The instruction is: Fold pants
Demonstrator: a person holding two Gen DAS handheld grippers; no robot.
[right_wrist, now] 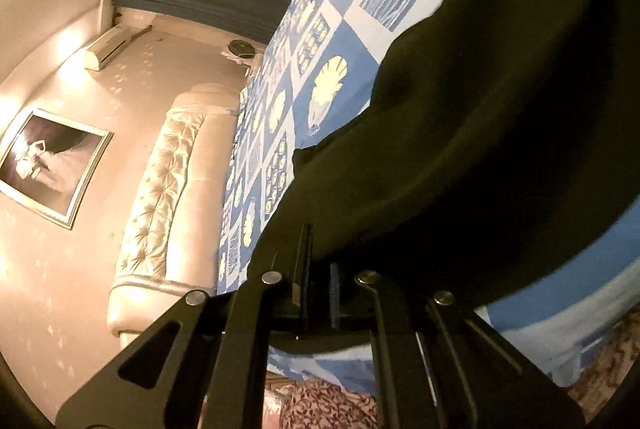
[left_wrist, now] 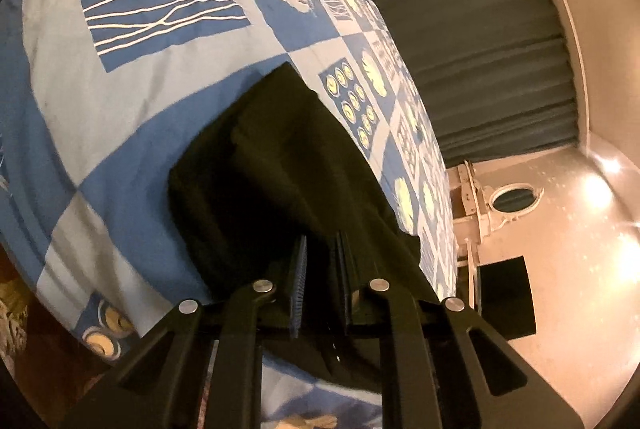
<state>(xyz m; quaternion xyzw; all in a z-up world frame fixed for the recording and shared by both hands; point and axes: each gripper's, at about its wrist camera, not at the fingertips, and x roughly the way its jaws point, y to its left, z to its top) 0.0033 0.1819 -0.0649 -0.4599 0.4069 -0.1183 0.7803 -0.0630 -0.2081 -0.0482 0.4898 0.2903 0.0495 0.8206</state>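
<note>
The black pants (left_wrist: 280,165) lie on a bed with a blue and grey patterned cover (left_wrist: 120,101). My left gripper (left_wrist: 320,249) is shut on the near edge of the pants and holds it lifted off the cover. In the right wrist view the pants (right_wrist: 480,117) fill the right half as a big dark fold. My right gripper (right_wrist: 320,253) is shut on another part of the pants' edge, which is also raised above the bed cover (right_wrist: 352,41).
Dark curtains (left_wrist: 480,49) hang past the bed's far side. A tufted cream headboard (right_wrist: 168,189) and a framed picture (right_wrist: 48,169) stand at the left in the right wrist view. A patterned rug (right_wrist: 320,405) lies below the bed's near edge.
</note>
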